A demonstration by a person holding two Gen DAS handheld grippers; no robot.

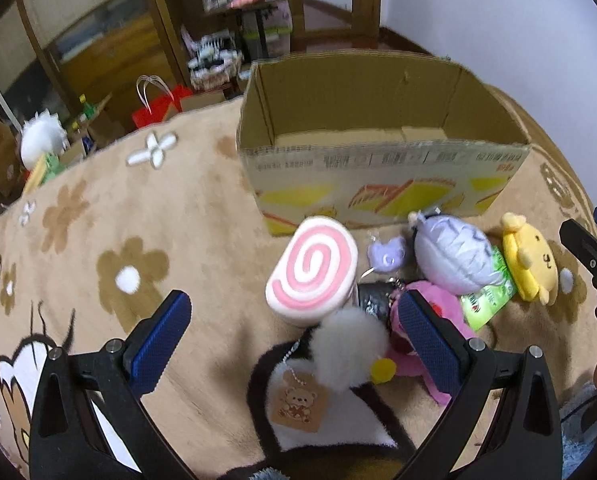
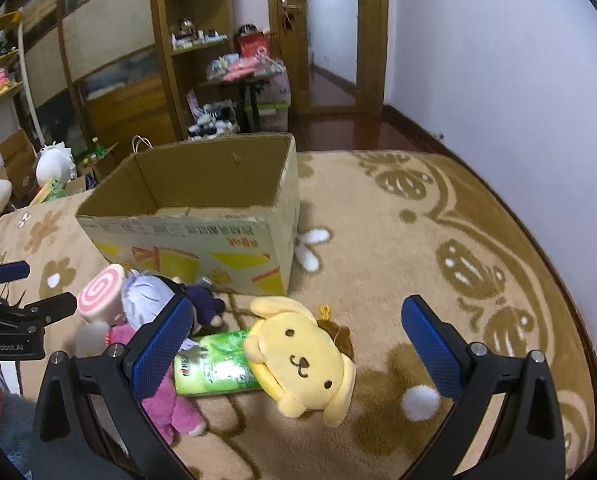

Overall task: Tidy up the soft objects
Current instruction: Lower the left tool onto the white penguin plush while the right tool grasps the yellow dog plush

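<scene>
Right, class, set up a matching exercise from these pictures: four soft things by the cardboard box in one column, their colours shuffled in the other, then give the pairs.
Things:
1. dog plush
2. swirl roll cushion
3. packet
4. round plush

Colours:
A. green
B. lilac
C. yellow
D. pink and white

Pairs: 1-C, 2-D, 3-A, 4-B

Cardboard box (image 2: 202,216) stands on the blanket (image 2: 378,240), open side up. Toys lie before its near wall: swirl cushion (image 1: 312,270) leftmost, round plush (image 1: 452,256) to its right, dog plush (image 2: 302,356) rightmost, overlapping a packet (image 2: 214,368). Fluffy pompom (image 1: 350,350) lies nearest, before the cushion.
</scene>
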